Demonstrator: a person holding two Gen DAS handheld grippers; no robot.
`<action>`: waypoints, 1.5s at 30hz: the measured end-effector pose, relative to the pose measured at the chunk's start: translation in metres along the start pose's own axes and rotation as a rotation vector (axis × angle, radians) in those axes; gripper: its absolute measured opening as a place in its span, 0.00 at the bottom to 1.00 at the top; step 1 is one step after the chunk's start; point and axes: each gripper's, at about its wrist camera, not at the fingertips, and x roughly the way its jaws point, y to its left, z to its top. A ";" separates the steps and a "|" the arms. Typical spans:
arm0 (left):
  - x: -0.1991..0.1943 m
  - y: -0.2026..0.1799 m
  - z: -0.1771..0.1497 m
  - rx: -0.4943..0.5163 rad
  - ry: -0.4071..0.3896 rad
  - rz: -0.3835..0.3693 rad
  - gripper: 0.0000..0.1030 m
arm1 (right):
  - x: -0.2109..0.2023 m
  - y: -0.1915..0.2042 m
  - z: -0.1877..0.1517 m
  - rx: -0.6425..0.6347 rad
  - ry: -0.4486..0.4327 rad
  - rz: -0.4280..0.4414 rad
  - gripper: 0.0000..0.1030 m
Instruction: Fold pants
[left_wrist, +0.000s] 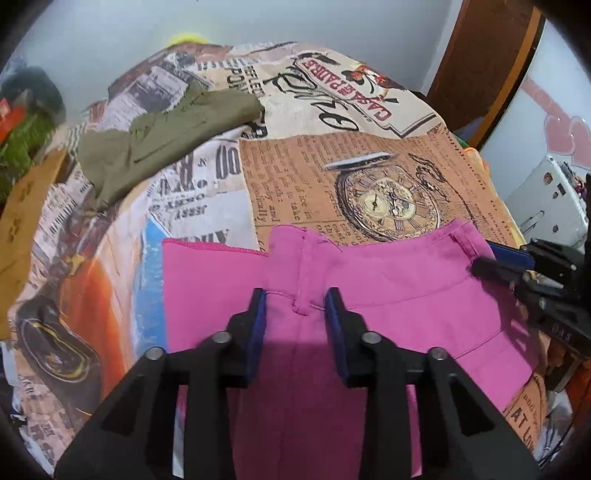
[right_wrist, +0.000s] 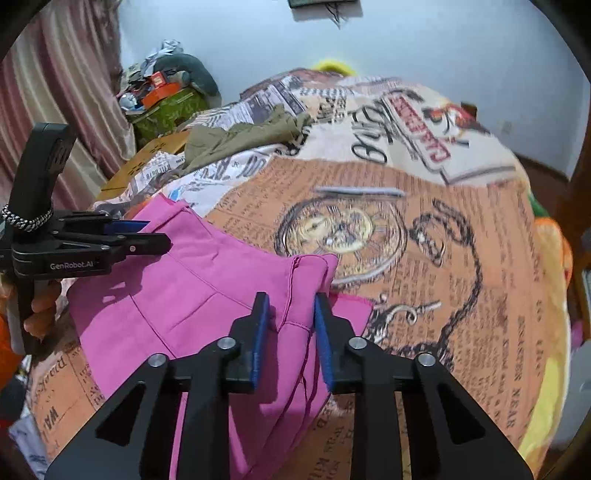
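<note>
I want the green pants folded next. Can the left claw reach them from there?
Probably yes. The left claw is open over the pink pants, and only bare bedspread lies between it and the green pants.

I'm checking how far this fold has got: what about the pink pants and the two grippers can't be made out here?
- Pink pants legs: cut off by the bottom edge and hidden by the left gripper in the left wrist view.
- Right gripper: fabric bunches between open fingers; contact unclear.
- Olive garment: crumpled and far away, type unclear.
- Bedspread print: motion-blurred in the right wrist view.
</note>
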 end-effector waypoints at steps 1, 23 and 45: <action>0.000 0.001 0.001 0.002 0.002 0.003 0.26 | -0.001 0.001 0.002 -0.014 -0.008 -0.011 0.13; -0.038 0.008 0.001 -0.009 -0.057 0.068 0.31 | -0.016 0.011 0.017 -0.006 -0.009 -0.083 0.45; -0.031 0.050 -0.060 -0.172 0.026 -0.057 0.74 | -0.015 0.015 -0.021 0.062 0.070 -0.072 0.65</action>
